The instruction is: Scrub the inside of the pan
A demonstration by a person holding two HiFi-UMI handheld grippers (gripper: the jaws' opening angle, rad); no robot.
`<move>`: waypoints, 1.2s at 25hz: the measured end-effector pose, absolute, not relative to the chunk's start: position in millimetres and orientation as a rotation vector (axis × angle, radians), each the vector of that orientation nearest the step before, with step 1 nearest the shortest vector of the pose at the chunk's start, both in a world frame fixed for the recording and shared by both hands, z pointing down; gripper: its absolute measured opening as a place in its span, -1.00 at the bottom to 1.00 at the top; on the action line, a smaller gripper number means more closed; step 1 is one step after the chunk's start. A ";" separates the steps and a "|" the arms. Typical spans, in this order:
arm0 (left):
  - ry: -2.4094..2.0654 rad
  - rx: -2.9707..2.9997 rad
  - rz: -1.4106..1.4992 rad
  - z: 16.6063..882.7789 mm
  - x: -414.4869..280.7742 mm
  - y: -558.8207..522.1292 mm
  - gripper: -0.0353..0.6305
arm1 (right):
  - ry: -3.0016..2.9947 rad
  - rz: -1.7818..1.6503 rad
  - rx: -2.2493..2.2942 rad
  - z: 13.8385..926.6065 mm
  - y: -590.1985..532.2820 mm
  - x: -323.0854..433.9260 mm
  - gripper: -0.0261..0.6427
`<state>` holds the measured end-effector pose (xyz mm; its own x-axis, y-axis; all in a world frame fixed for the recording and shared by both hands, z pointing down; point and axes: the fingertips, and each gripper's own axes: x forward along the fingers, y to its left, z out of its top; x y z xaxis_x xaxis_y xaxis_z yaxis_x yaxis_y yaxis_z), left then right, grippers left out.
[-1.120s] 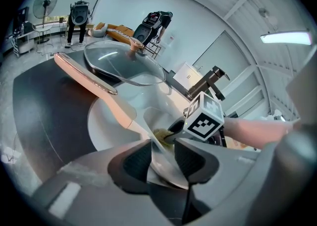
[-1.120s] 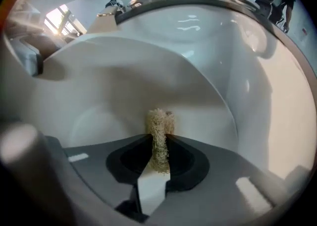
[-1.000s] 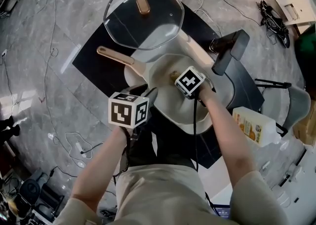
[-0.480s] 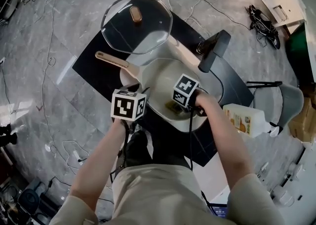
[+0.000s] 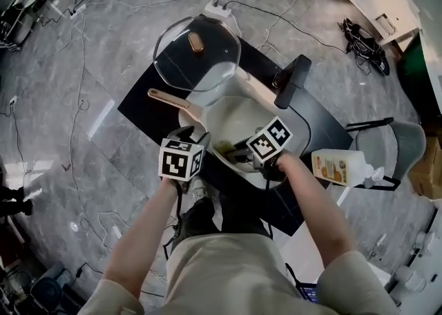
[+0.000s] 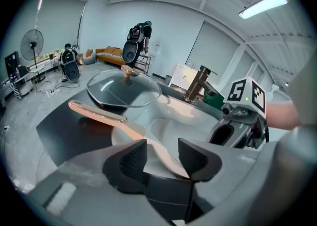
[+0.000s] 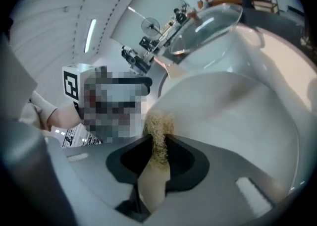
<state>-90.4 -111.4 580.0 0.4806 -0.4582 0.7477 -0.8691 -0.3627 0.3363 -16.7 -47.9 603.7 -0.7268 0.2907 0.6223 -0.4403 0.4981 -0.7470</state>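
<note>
Scrubbing under way, left jaws letting go

Starting at the left, the left gripper (image 6: 162,156) has its jaws opening. The near rim of the pan (image 5: 235,123) lies between them, by the handle (image 5: 168,99), and neither pad presses on it. The cream pan sits on the black table (image 5: 141,110), just in front of the glass lid (image 5: 197,54). Further right, the right gripper (image 7: 159,141) is clamped on a tan scrubber (image 7: 159,121), whose fibrous edge is against the pan's inner wall. The inside looks pale and clean where it shows, so scrubbing seems mid-course. How much is covered I cannot tell, and the pan is unsteadied now. A bottle (image 5: 338,167) lies far right.
</note>
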 end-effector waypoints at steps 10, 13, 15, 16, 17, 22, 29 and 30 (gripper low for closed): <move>-1.345 2.125 0.470 471.3 -146.2 -142.2 -0.39 | -2.453 1.113 0.672 469.4 -106.8 -17.7 -0.65; -1.399 2.201 0.457 436.2 -153.2 -146.4 -0.39 | -2.563 1.012 0.809 422.8 -118.4 -12.2 -0.64; -1.424 2.256 0.445 411.4 -153.6 -146.5 -0.39 | -2.618 0.913 0.861 394.1 -121.2 -9.3 -0.65; -1.435 2.288 0.445 398.8 -152.3 -145.4 -0.39 | -2.640 0.852 0.881 380.7 -121.4 -7.7 -0.65; -1.446 2.324 0.447 386.0 -150.2 -144.0 -0.39 | -2.661 0.790 0.903 367.4 -121.6 -5.7 -0.65; -1.508 2.443 0.393 320.9 -142.6 -136.4 -0.47 | -2.773 0.576 1.033 302.0 -118.3 7.2 -0.64; -1.616 2.599 0.325 237.7 -136.8 -113.3 -0.56 | -2.880 0.283 1.190 217.4 -95.6 23.4 -0.64; -1.622 2.620 0.321 229.6 -136.2 -108.2 -0.59 | -2.881 0.242 1.209 209.9 -90.9 25.2 -0.64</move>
<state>-136.2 -108.2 229.6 0.4305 -0.8806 0.1979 -0.8896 -0.4510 -0.0720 25.2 -90.9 209.9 -0.7021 -0.7089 0.0665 -0.7101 0.6902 -0.1389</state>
